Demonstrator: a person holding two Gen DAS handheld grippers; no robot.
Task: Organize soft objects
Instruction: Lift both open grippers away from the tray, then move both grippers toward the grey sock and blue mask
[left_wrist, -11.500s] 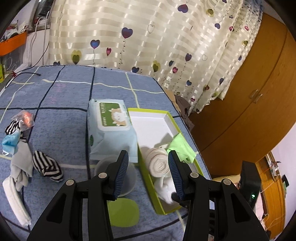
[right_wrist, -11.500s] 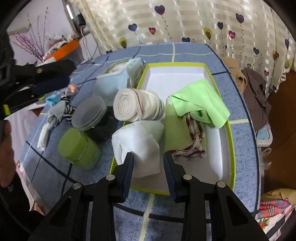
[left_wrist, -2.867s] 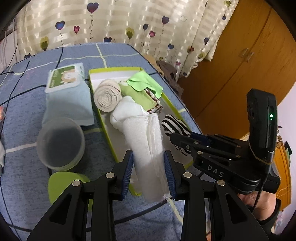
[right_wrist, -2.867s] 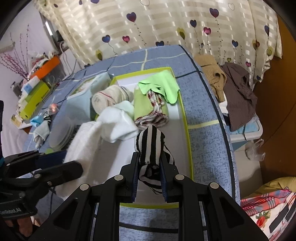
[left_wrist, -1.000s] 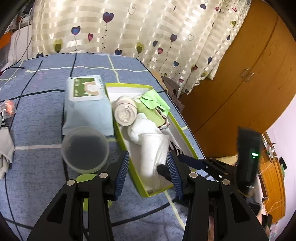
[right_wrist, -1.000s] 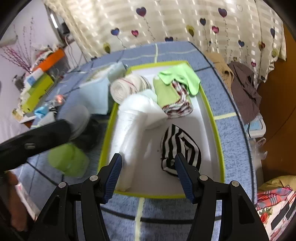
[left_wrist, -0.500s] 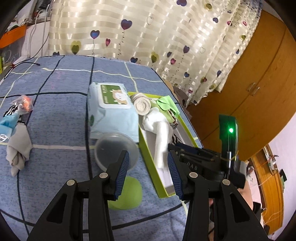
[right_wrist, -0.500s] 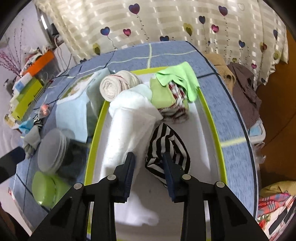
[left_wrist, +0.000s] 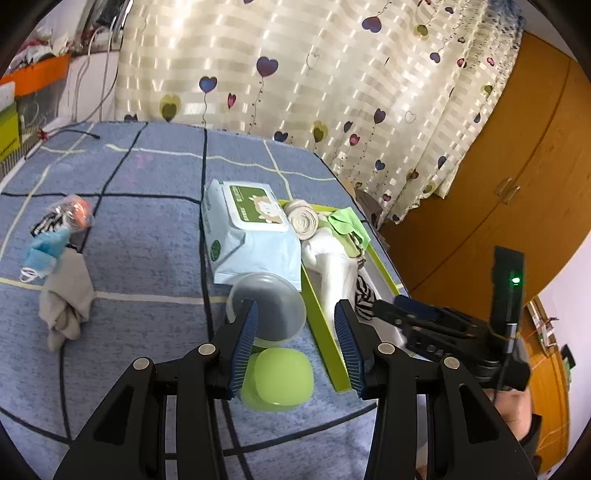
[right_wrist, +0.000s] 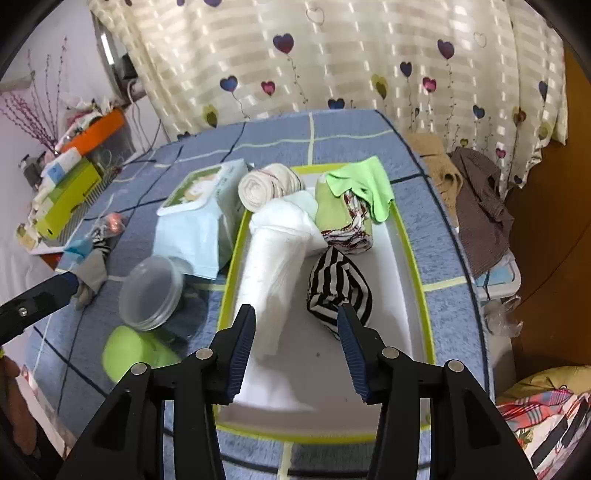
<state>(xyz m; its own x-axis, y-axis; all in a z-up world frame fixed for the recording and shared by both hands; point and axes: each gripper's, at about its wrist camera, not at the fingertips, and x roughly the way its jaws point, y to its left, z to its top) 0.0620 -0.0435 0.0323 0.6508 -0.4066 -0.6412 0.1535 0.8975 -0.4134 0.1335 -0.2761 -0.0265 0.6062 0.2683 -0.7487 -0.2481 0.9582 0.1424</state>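
A green-rimmed white tray (right_wrist: 410, 258) holds a long white towel (right_wrist: 273, 258), a cream roll (right_wrist: 266, 186), a green cloth (right_wrist: 365, 181) over a folded patterned cloth, and a black-and-white striped sock (right_wrist: 340, 288). My right gripper (right_wrist: 295, 334) is open and empty, just above the tray's near half, its right finger by the sock. My left gripper (left_wrist: 295, 332) is open and empty over the clear lid (left_wrist: 267, 308) left of the tray (left_wrist: 325, 332). A grey cloth (left_wrist: 66, 295), a blue mask (left_wrist: 44, 251) and a striped sock (left_wrist: 46, 223) lie at the far left.
A wet-wipes pack (left_wrist: 251, 229) lies left of the tray. A green container (left_wrist: 277, 380) stands by the clear lid. The table (left_wrist: 147, 221) has a blue checked cloth. Clothes (right_wrist: 480, 195) hang off the table's right edge. Boxes (right_wrist: 62, 192) stand at the far left.
My right gripper has opened and drawn back a little from the striped sock, which lies in the tray. My left gripper has swung left, away from the tray.
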